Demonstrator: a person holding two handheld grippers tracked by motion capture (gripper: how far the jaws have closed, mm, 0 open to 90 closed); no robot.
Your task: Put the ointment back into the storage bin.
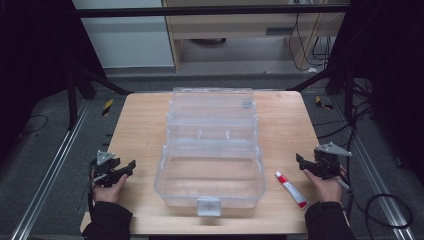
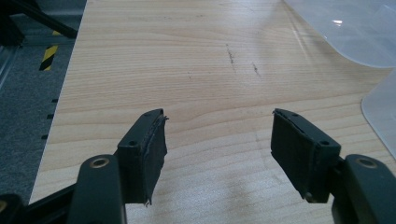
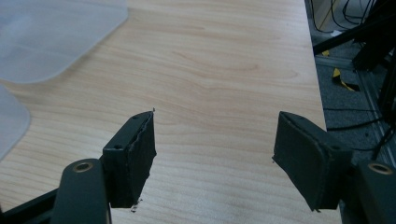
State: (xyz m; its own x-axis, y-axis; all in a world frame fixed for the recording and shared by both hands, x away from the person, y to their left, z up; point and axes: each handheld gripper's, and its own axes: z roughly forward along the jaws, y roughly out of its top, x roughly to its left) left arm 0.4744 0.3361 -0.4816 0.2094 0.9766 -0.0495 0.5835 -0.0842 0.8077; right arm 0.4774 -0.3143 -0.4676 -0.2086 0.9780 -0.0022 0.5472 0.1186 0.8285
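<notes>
- The left gripper (image 1: 131, 165) sits at the table's near left corner, its jaws spread wide with only bare wood between them; it holds nothing.
- The right gripper (image 1: 300, 159) mirrors it on the far side, jaws just as wide apart and likewise empty.
- Nearest the right gripper lies a small white tube (image 1: 291, 189) with a red cap and a red band at its lower end. It lies flat on the wood, slanted, cap end pointing toward the box, just beside the box's near right corner and close to the right hand (image 1: 325, 187) without touching it.
- Between the two grippers stands a clear plastic box (image 1: 210, 150), lid thrown back toward the far edge, a tray level in the middle and a deep open well in front with a latch tab on its near wall. I see nothing in it.
- Both hands rest low at the table's edge, dark sleeves coming in from the near side, grippers angled inward toward the box.
- The table (image 1: 145, 120) is pale wood grain with a few faint scuffs.
- Around it: grey carpet, metal rails, black frame struts, loose cables at right, yellow-black tape marks.
</notes>
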